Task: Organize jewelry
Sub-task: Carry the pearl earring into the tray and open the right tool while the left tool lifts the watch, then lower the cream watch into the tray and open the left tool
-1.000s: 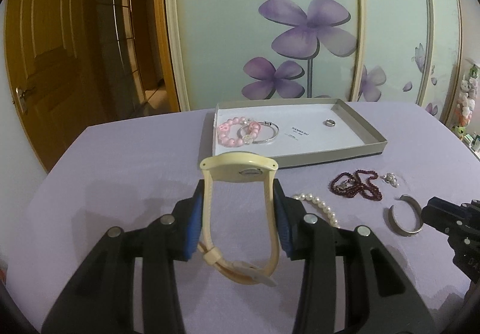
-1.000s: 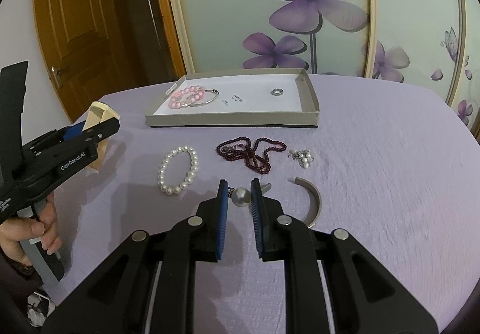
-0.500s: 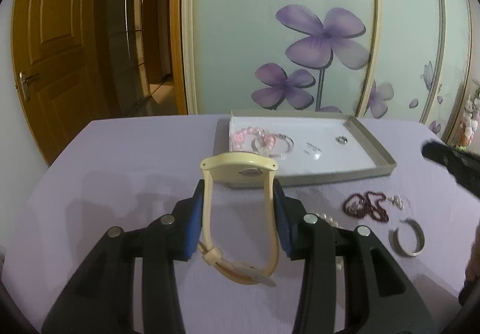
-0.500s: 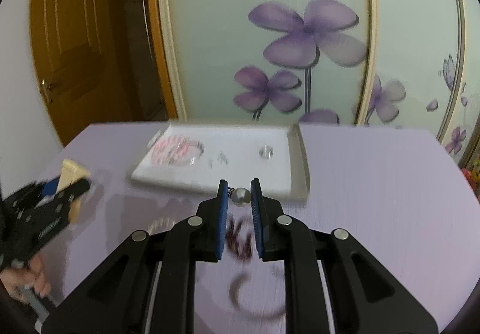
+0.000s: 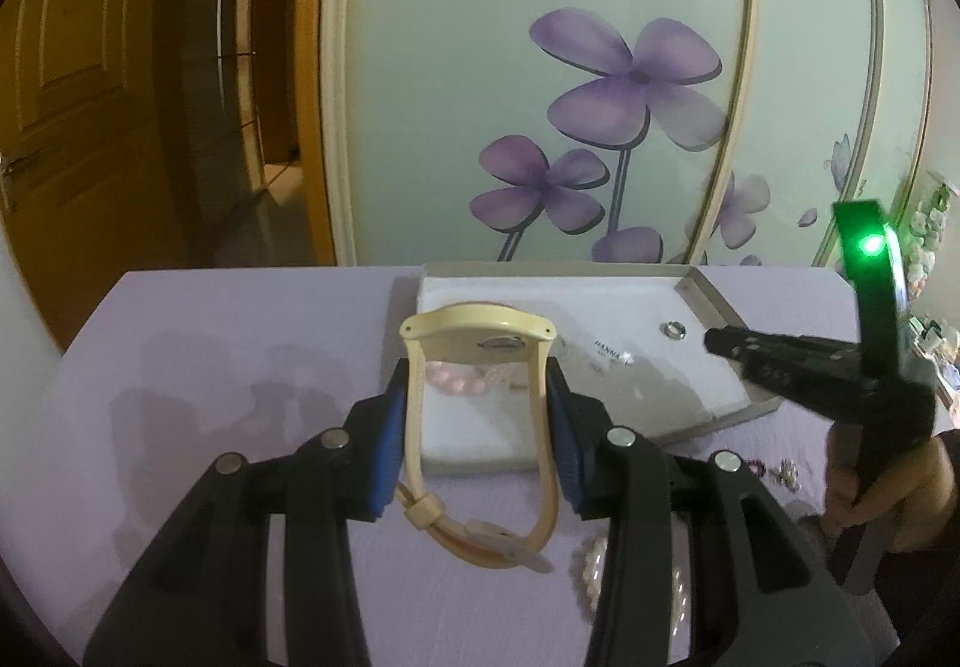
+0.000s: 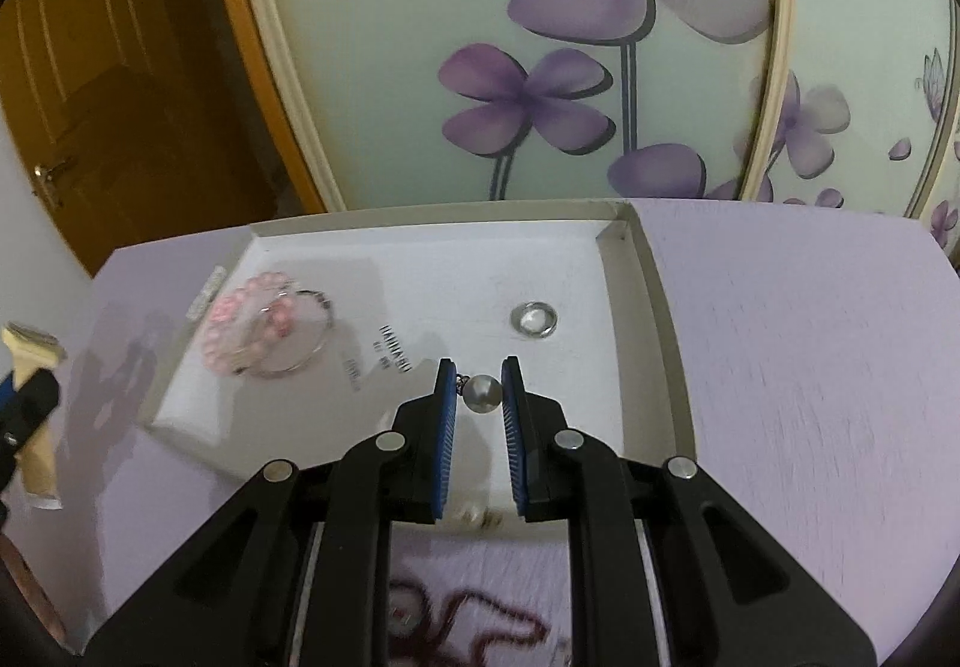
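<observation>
Pearl [image 6: 483,393] pinched by right gripper [image 6: 480,397] over tray [image 6: 651,271] may roll away if dropped; left gripper [image 5: 477,421] clamps watch [image 5: 477,334].

Frosted sliding wardrobe panels [image 5: 540,67] with purple flower print and cream frames ahead of the hand-held gripper, brown wooden door [image 6: 90,85] with brass handle left, lilac-covered surface [image 6: 810,367] beneath, ceiling-light reflections above.

my blue ribbed pads [image 6: 447,415] pinch a glossy metallic bead [image 6: 483,393]; my other pair holds a smooth cream plastic watch [image 5: 477,334]. the tray [image 6: 654,319] looks like matt card, the cloth [image 6: 810,367] finely woven lilac.
</observation>
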`<state>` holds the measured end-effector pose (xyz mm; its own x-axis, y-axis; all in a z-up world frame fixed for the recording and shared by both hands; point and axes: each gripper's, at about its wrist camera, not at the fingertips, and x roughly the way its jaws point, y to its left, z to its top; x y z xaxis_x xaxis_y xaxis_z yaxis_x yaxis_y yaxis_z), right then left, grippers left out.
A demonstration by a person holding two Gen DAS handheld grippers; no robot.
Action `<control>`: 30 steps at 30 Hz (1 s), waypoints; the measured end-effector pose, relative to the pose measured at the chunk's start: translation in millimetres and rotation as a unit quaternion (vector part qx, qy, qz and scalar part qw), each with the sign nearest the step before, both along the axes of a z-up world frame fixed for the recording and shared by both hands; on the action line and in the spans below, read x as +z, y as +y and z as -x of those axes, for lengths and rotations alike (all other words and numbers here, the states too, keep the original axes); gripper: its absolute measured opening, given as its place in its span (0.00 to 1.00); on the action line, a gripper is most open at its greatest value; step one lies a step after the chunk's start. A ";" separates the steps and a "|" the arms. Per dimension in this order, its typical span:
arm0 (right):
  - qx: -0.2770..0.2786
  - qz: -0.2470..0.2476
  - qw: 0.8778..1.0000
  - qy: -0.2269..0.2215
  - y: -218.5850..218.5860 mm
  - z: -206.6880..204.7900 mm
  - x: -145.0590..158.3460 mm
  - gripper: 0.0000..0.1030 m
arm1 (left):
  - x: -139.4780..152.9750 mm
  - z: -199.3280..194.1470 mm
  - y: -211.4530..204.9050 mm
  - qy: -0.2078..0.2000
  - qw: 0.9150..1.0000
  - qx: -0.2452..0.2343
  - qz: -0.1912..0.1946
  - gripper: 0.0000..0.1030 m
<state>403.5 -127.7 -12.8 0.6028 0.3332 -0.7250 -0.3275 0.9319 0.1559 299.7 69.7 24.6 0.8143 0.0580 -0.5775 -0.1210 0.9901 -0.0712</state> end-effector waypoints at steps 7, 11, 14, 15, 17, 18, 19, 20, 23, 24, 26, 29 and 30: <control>0.000 0.016 1.000 -0.001 6.0 -5.7 -6.1 0.16 | -1.2 -32.5 -5.3 0.005 1.000 -0.017 0.011 0.41; 0.002 0.005 1.000 0.007 1.6 -7.3 -6.2 0.25 | -7.1 -44.8 -9.9 0.012 1.000 -0.023 0.017 0.41; 0.003 0.005 1.000 -0.005 -2.5 -3.4 -3.0 0.43 | -13.3 -52.9 -12.0 0.019 0.999 -0.026 0.024 0.41; 0.005 0.009 1.000 -0.012 -3.4 -0.8 -1.5 0.43 | -15.5 -55.7 -13.0 0.023 0.999 -0.027 0.025 0.41; 0.008 0.011 1.000 -0.018 -4.7 2.7 1.4 0.43 | -19.2 -61.7 -15.3 0.028 0.999 -0.028 0.027 0.41; 0.010 0.010 1.000 -0.021 -5.9 5.0 3.0 0.43 | -21.1 -63.7 -16.5 0.030 0.999 -0.029 0.027 0.41; 0.011 0.009 1.000 -0.023 -6.5 6.2 3.8 0.43 | -23.0 -65.9 -17.5 0.032 0.999 -0.030 0.028 0.41; 0.013 0.010 1.000 -0.026 -7.8 8.2 4.8 0.43 | -25.1 -68.3 -19.1 0.035 0.998 -0.030 0.029 0.41; 0.017 0.015 0.999 -0.035 -9.7 13.7 6.6 0.43 | -29.3 -73.5 -23.7 0.039 0.998 -0.032 0.027 0.41; 0.019 0.016 0.999 -0.038 -10.3 15.2 6.7 0.43 | -30.4 -75.1 -25.3 0.040 0.998 -0.032 0.026 0.41; 0.021 0.016 0.999 -0.039 -10.8 17.3 6.1 0.43 | -31.9 -76.5 -27.7 0.040 0.998 -0.033 0.026 0.41; 0.023 0.014 0.999 -0.039 -13.4 18.6 5.1 0.43 | -33.5 -76.8 -31.4 0.041 0.998 -0.033 0.020 0.41; 0.023 0.013 0.999 -0.039 -14.6 18.9 4.9 0.43 | -34.3 -77.2 -32.5 0.042 0.998 -0.033 0.017 0.41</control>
<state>384.6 -142.3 -7.8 0.6424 0.3434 -0.6851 -0.3799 0.9191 0.1045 376.8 37.2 -9.7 0.7650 -0.0145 -0.6439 -0.0624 0.9934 -0.0965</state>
